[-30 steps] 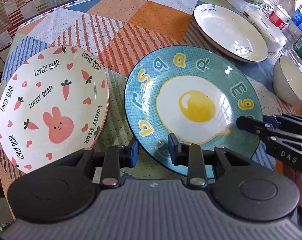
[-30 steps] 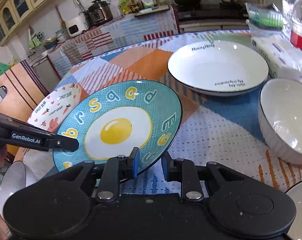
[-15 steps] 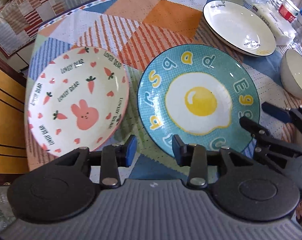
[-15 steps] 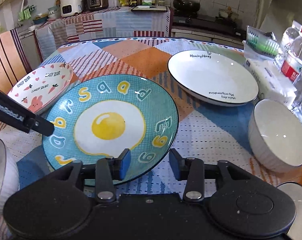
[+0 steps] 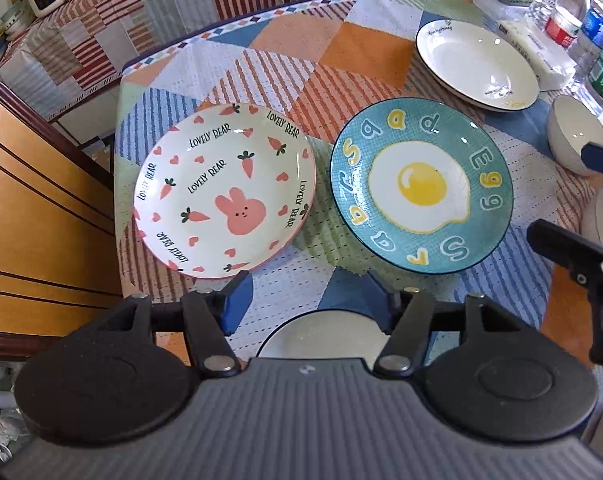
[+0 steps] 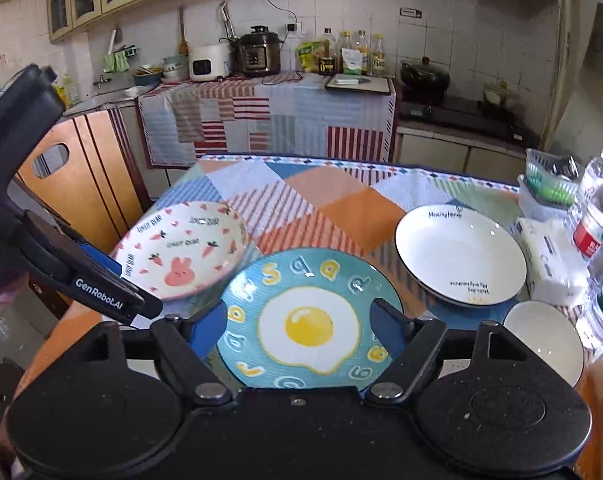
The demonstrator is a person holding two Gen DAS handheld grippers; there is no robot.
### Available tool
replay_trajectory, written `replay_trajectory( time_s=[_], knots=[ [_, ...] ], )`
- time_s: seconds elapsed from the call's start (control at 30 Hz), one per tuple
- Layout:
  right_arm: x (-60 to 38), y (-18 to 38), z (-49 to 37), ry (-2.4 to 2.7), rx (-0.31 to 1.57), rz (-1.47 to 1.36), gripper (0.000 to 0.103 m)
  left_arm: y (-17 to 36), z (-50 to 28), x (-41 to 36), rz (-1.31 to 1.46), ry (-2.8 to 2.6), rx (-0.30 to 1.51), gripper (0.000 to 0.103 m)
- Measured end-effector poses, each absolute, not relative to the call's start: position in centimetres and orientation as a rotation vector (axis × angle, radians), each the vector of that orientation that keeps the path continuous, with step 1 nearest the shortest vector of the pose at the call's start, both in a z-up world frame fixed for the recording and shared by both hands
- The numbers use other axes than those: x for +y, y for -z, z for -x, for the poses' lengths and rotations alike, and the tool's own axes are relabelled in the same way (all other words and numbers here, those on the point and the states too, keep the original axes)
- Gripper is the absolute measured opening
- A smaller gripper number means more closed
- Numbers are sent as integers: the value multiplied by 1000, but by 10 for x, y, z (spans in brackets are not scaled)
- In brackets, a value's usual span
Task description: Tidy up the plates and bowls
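The teal fried-egg plate (image 5: 421, 188) (image 6: 309, 320) lies flat on the patchwork cloth. To its left sits the pink bunny plate (image 5: 225, 192) (image 6: 181, 252). A white dark-rimmed plate (image 5: 477, 64) (image 6: 461, 256) is farther back on the right. My left gripper (image 5: 307, 300) hovers above the table's near edge, over a white bowl (image 5: 317, 336); its jaws are opening with nothing between them. My right gripper (image 6: 299, 326) hangs above the egg plate's near rim, its jaws opening wide and clear of the plate.
White bowls (image 5: 577, 136) (image 6: 541, 336) stand to the right of the egg plate. Water bottles (image 6: 593, 220), a tissue pack (image 6: 549, 256) and a green basket (image 6: 549, 184) crowd the far right. A wooden chair (image 6: 81, 168) stands at the table's left side.
Both grippers have let go of the egg plate's rim, widened and risen back from it. The plate, earlier tilted up in the right gripper, now rests flat.
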State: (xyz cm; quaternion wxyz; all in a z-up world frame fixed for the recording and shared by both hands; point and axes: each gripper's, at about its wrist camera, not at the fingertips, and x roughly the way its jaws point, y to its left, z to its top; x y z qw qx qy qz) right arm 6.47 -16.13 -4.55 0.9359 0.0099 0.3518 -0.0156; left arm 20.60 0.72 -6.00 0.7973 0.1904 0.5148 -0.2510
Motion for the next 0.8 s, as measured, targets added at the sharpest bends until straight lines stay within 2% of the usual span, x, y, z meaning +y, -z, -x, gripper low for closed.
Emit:
replay_trajectory(
  time_s=[0.1, 0.3, 0.43, 0.47, 0.57, 0.73, 0.8],
  knots=[
    [-158, 38, -73, 14, 805, -5, 88, 48, -205, 21, -373, 547, 1095, 68],
    [-161, 18, -81, -80, 812, -167, 88, 37, -209, 46, -384, 513, 1073, 74],
    [-153, 10, -95, -112, 860, -144, 88, 43, -221, 61, -383, 449, 1092, 76],
    [-153, 10, -99, -122, 874, -154, 88, 44, -225, 65, -378, 437, 1091, 79],
    [-152, 14, -115, -163, 915, -197, 88, 50, -235, 77, -359, 401, 1078, 87],
    [-148, 33, -154, -238, 940, -194, 87, 61, -246, 83, -434, 383, 967, 89],
    [-150, 43, -172, -277, 948, -218, 83, 67, -255, 84, -448, 380, 967, 90]
  ],
)
